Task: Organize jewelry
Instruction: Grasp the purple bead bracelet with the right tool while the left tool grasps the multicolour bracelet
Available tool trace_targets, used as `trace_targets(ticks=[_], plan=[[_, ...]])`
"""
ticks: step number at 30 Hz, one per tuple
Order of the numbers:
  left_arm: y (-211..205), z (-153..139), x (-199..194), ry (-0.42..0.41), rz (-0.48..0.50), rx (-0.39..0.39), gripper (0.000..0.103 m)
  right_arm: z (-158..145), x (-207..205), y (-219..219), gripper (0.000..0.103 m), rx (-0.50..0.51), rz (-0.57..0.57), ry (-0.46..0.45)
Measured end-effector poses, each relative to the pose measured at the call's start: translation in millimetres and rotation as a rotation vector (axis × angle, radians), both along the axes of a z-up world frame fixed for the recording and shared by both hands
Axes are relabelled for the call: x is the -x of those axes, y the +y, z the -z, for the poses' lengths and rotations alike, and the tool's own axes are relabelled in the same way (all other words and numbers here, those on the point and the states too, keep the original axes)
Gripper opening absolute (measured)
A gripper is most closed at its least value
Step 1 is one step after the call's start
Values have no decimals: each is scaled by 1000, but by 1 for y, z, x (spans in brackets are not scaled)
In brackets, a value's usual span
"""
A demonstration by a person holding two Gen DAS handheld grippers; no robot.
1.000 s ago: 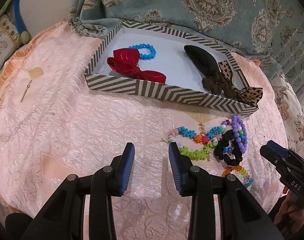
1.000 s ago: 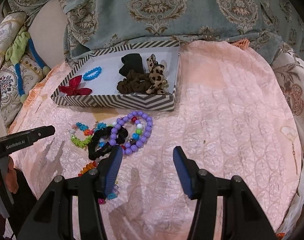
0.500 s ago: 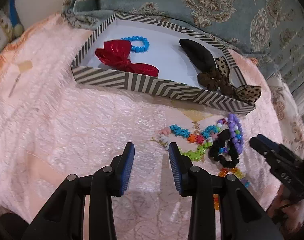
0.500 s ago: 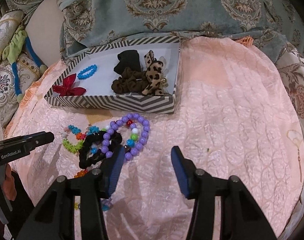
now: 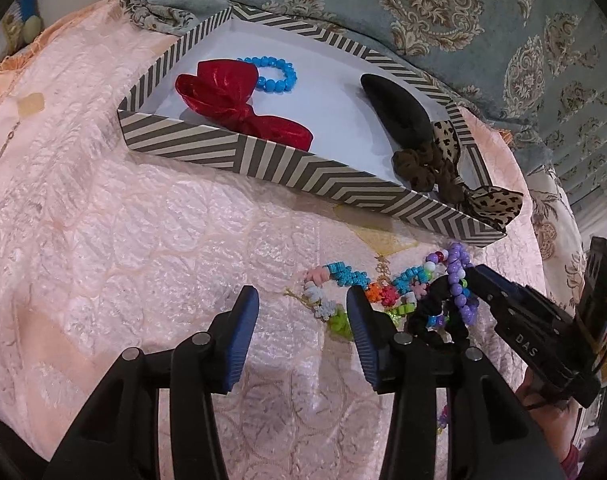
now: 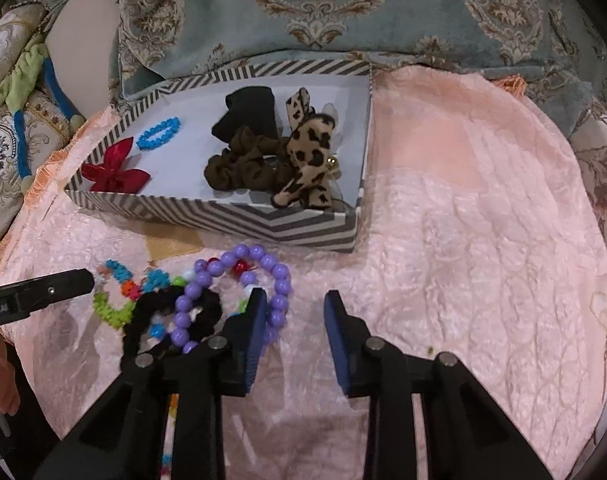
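A pile of loose pieces lies on the pink cloth before a striped box (image 5: 263,156) (image 6: 223,212): a purple bead bracelet (image 6: 263,264) (image 5: 457,280), a black scrunchie (image 6: 163,308) (image 5: 431,312) and a multicolour bead strand (image 5: 343,276) (image 6: 119,280). My left gripper (image 5: 301,308) hovers low at the strand's left end. Its jaws are opening, with only a few end beads by the right finger. My right gripper (image 6: 295,304) sits at the purple bracelet's right side. Its jaws are closing, a few purple beads just inside the left finger, unpressed.
The box holds a red bow (image 5: 231,100), a blue bead bracelet (image 5: 275,74), a black scrunchie (image 6: 249,108), a brown scrunchie (image 6: 239,164) and a leopard bow (image 6: 307,156). Teal patterned fabric (image 6: 343,8) rises behind. A thin earring (image 5: 3,148) lies far left.
Both grippers have come forward and lower toward the pile. The right jaws have narrowed around the purple bracelet's edge. The left jaws have widened.
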State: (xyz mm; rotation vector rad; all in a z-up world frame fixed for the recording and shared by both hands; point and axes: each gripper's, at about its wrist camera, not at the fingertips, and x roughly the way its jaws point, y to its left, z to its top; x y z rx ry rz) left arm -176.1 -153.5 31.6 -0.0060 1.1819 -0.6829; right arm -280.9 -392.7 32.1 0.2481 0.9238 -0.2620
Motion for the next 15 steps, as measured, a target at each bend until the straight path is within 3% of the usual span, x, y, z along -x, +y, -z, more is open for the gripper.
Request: trace_targets(ticks=[4,6,10,15], plan=[[0,0,-2,3,5,3,30,-3,1,-1,12,93,0,41],[0,0,-2,2,8,8,30,-5,8,-8,12,116,40,53],[-6,3,-1,-7,11,13,39,-5,22,-24,12,2,60,12],[-20,4,5,-62,36,-33,42,-3,20,-23,12,9,46,-1]])
